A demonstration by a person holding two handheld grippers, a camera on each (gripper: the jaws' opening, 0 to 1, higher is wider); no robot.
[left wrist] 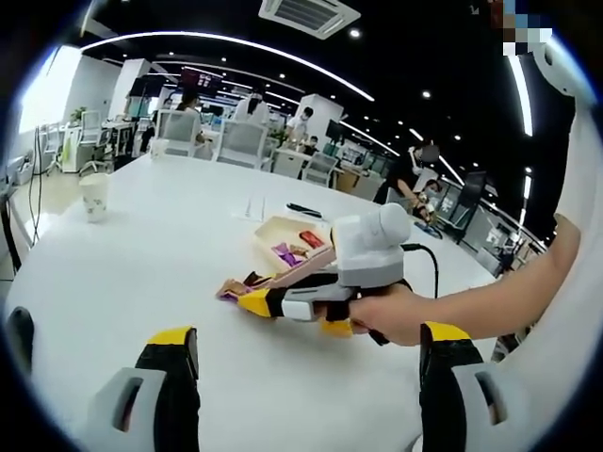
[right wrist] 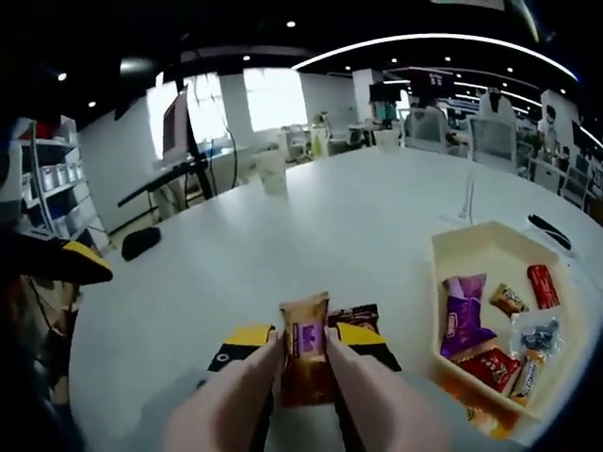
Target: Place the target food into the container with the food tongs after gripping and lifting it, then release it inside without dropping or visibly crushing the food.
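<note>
Gripping orange snack packet [right wrist: 305, 358] between right tool [right wrist: 306, 350] tongs | left tool [left wrist: 306, 363] open | tray [right wrist: 452, 247] right.

We see open white table [right wrist: 311, 235] around the tray [right wrist: 471, 247]; only a paper cup [right wrist: 272, 171] stands far off.

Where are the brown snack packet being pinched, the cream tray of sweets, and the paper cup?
Brown foil snack packet [right wrist: 305, 353]: right gripper view, packet's middle.
Cream rectangular plastic tray [right wrist: 476, 240]: right gripper view, far rim.
White paper cup [left wrist: 95, 198]: left gripper view, cup's side.

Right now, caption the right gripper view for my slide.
Right tool shut on brown snack packet beside cream rectangular tray.
</note>
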